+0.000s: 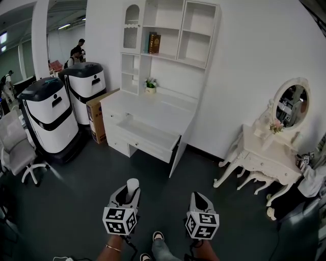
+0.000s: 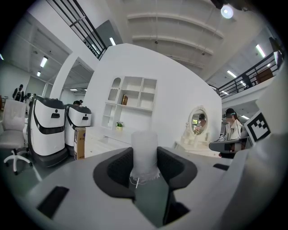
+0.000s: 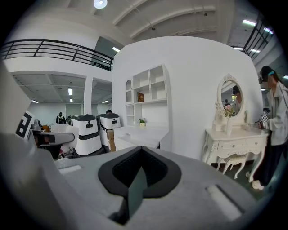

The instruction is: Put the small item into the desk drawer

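My left gripper (image 2: 145,170) clamps a small frosted-white plastic cylinder (image 2: 144,150) between wide-set jaws, while my right gripper (image 3: 140,174) has its jaws pressed together.

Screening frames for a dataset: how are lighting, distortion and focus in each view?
Head view: even light, sharp desk, bowed edges. Left gripper view: fisheye circle with black corners, ceiling lamp glaring, near white item soft. Right gripper view: same fisheye, second lamp glaring.

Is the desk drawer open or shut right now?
Open: the desk drawer juts out in front of the desktop, its inside showing.
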Action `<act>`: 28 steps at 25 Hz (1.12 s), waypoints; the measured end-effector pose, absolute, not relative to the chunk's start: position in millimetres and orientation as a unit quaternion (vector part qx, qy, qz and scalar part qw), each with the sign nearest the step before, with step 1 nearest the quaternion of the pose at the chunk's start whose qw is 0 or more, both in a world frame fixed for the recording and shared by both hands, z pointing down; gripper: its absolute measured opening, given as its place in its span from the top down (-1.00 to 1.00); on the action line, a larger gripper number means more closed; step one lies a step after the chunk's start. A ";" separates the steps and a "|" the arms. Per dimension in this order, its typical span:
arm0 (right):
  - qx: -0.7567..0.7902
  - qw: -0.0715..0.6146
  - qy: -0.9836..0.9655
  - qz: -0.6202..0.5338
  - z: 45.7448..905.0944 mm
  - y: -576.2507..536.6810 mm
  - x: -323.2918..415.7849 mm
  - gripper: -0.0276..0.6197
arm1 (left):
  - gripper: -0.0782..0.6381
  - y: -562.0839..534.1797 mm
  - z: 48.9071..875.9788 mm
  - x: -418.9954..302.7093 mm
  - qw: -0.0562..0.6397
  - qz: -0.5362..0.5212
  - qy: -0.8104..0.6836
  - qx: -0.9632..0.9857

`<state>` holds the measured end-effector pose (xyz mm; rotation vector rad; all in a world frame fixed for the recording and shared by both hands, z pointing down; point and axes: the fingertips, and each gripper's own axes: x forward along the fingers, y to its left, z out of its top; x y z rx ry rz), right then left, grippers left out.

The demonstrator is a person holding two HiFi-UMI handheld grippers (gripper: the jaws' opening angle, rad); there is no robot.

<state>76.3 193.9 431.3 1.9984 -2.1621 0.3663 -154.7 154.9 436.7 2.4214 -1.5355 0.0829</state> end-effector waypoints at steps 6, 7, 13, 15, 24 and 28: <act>0.670 0.084 -0.726 0.129 435.8 152.7 83.8 0.91 | 0.33 118.5 436.9 -149.8 0.129 0.030 -0.534 0.835; 0.670 0.083 -0.727 0.129 434.7 144.1 84.5 0.91 | 0.33 110.8 436.7 -149.0 0.129 0.031 -0.534 0.835; 0.665 0.075 -0.731 0.132 430.3 84.9 94.2 0.91 | 0.33 61.0 431.7 -130.8 0.126 0.036 -0.529 0.838; 0.663 0.073 -0.734 0.131 429.5 65.8 95.9 0.91 | 0.33 43.9 429.5 -128.4 0.122 0.036 -0.531 0.838; 0.654 0.069 -0.741 0.134 428.7 -15.6 120.2 0.91 | 0.33 -32.9 424.2 -119.0 0.120 0.033 -0.554 0.823; 0.653 0.066 -0.742 0.138 432.3 -45.1 134.6 0.91 | 0.33 -60.9 425.3 -107.0 0.116 0.036 -0.556 0.823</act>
